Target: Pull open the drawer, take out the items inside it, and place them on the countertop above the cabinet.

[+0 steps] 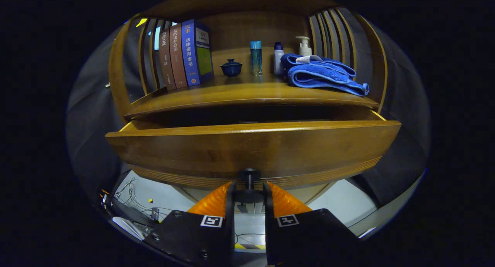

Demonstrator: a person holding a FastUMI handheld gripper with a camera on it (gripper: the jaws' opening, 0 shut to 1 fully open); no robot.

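A wooden drawer (251, 147) stands pulled partway out of the cabinet, with a dark gap showing between its front panel and the countertop (247, 95) above. Its inside is hidden behind the front panel. A dark round knob (250, 182) sticks out from the lower middle of the drawer front. My gripper (249, 191) is shut on this knob, with a finger pressed against each side of it.
On the countertop stand three books (185, 54) at the left, a small dark blue lidded cup (231, 67), a teal bottle (255, 57), a white bottle (278, 58), a pump bottle (304, 46) and a folded blue towel (323, 73). Wooden slats flank the shelf. Cables lie on the floor below.
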